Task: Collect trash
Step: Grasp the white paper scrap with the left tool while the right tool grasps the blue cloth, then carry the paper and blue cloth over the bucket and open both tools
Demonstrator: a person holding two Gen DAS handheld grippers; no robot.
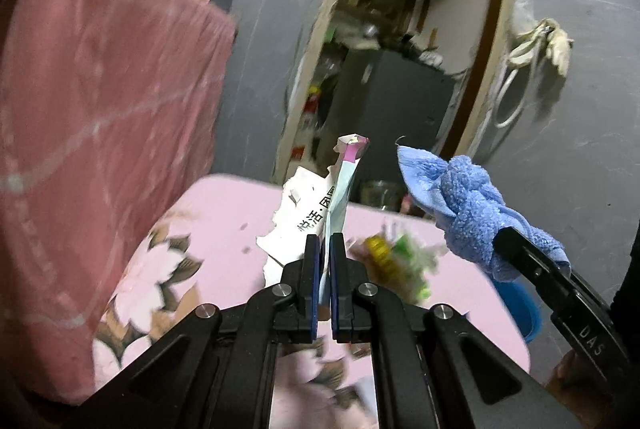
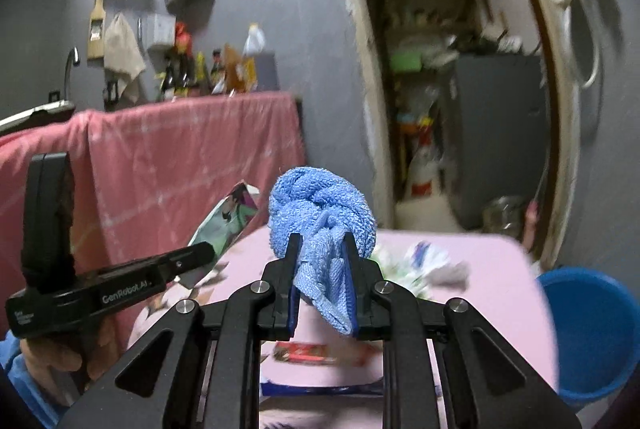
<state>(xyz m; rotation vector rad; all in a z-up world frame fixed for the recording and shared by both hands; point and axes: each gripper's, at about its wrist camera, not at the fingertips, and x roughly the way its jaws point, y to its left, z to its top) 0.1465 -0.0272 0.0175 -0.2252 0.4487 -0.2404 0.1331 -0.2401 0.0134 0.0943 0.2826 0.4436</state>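
Trash is part picked up: my left gripper (image 1: pixel 326 261) pinches torn paper (image 1: pixel 316 213), my right gripper (image 2: pixel 322 269) squeezes a blue cloth (image 2: pixel 322 217). More scraps (image 1: pixel 396 257) wait mid-frame on the pink table (image 1: pixel 224 213); blue bin (image 2: pixel 592 333) lower right.

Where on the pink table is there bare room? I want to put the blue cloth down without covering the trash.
The pink table is bare along its right side, between the blurred wrapper pile and the blue bucket past the edge. Its far strip behind the pile looks free too. It is crowded mid-table, and a red wrapper lies at the near edge.
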